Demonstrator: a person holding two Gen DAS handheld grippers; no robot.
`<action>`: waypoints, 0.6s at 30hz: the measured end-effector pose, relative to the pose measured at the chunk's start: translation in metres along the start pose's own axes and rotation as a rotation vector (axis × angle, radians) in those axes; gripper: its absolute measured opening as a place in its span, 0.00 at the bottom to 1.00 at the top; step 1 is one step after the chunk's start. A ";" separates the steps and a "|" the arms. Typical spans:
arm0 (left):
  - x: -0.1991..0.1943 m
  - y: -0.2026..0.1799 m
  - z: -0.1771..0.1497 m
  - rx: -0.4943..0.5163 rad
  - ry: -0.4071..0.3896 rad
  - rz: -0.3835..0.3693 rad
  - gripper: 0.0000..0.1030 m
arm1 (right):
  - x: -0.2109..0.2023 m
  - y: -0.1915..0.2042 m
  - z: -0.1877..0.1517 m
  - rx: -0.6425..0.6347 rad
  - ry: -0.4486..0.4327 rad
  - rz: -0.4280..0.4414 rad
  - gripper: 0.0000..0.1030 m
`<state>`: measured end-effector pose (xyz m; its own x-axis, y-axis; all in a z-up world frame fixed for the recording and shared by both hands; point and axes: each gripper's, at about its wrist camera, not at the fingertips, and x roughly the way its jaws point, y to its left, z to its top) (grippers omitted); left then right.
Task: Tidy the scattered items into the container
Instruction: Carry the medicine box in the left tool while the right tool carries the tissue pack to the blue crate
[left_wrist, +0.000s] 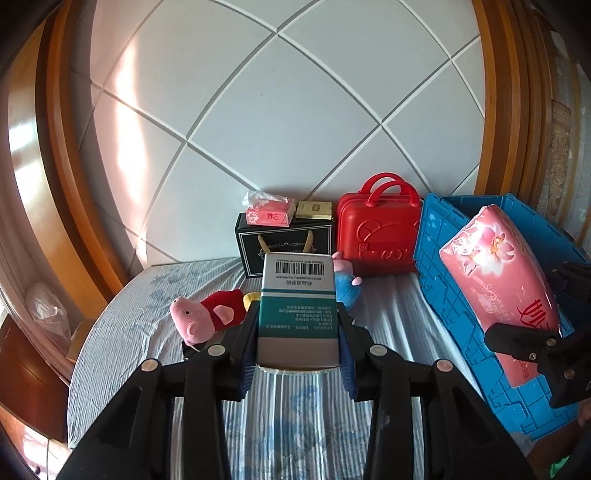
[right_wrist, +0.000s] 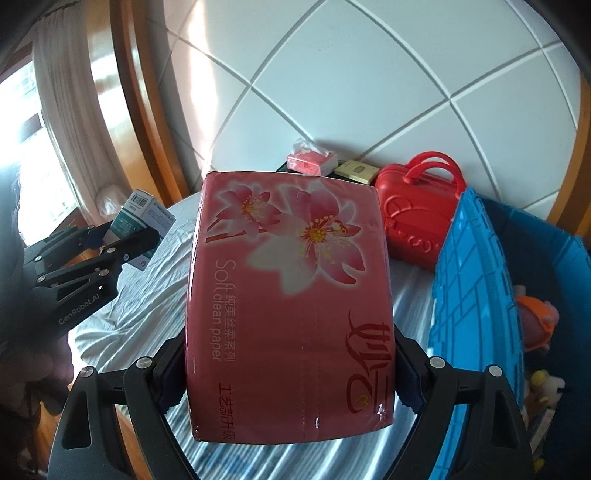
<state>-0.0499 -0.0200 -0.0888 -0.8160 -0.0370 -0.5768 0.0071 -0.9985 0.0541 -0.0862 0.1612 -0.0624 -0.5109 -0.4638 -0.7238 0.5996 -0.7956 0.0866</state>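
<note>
My left gripper (left_wrist: 298, 332) is shut on a small teal and white medicine box (left_wrist: 298, 306) with a barcode, held above the striped bed. My right gripper (right_wrist: 290, 369) is shut on a large pink tissue pack (right_wrist: 291, 302) printed with flowers, held above the bed just left of the blue crate (right_wrist: 476, 295). In the left wrist view the tissue pack (left_wrist: 498, 273) hangs over the blue crate (left_wrist: 443, 258) at the right. A pink pig plush in red (left_wrist: 207, 314) and a blue plush (left_wrist: 345, 284) lie on the bed behind the medicine box. Plush toys (right_wrist: 535, 321) lie inside the crate.
Against the headboard stand a black gift box (left_wrist: 284, 240), a small pink tissue packet (left_wrist: 269, 212) and a gold box (left_wrist: 314, 210) on top of it, and a red carry case (left_wrist: 376, 236). Wooden bed frame curves on both sides; a curtain (right_wrist: 62, 110) hangs at left.
</note>
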 end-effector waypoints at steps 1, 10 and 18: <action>-0.001 -0.007 0.004 0.002 -0.007 -0.006 0.35 | -0.005 -0.007 -0.001 0.007 -0.005 -0.001 0.86; -0.009 -0.079 0.033 0.053 -0.055 -0.062 0.35 | -0.043 -0.064 -0.004 0.053 -0.046 -0.027 0.86; -0.007 -0.152 0.053 0.148 -0.087 -0.140 0.35 | -0.083 -0.122 -0.017 0.125 -0.092 -0.102 0.86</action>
<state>-0.0764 0.1342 -0.0498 -0.8499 0.1118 -0.5149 -0.1899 -0.9766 0.1014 -0.1059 0.3033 -0.0244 -0.6227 -0.4073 -0.6681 0.4633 -0.8800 0.1046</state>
